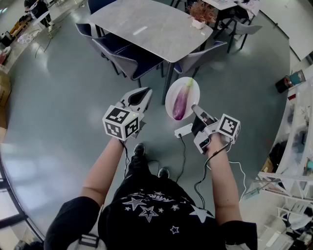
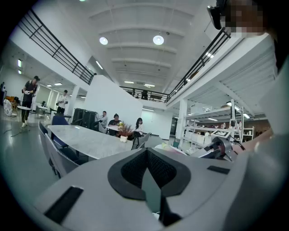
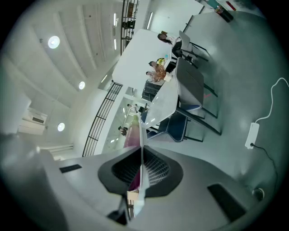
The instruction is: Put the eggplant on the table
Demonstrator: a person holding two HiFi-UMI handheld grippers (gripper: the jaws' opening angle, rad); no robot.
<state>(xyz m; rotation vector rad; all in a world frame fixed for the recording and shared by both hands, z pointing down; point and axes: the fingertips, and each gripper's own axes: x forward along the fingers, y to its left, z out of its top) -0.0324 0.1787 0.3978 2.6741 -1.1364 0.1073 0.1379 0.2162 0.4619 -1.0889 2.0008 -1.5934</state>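
The left claw (image 1: 141,93) was clenched on nothing. The right claw (image 1: 194,107) pinched only the rim of a white plate (image 1: 192,87), held in the air above the floor. On that plate lay the eggplant (image 1: 180,103), loose. The desk (image 1: 146,24) stood well ahead, behind chairs (image 1: 132,57). With so thin a rim grip, any tilt while walking could have rolled the eggplant off or let the plate slip.

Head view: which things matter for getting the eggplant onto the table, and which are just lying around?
In the job: eggplant; white plate carrying it; right gripper, shut on the plate's rim; table.
Just about: left gripper, shut and empty; potted plant; chairs; power strip.
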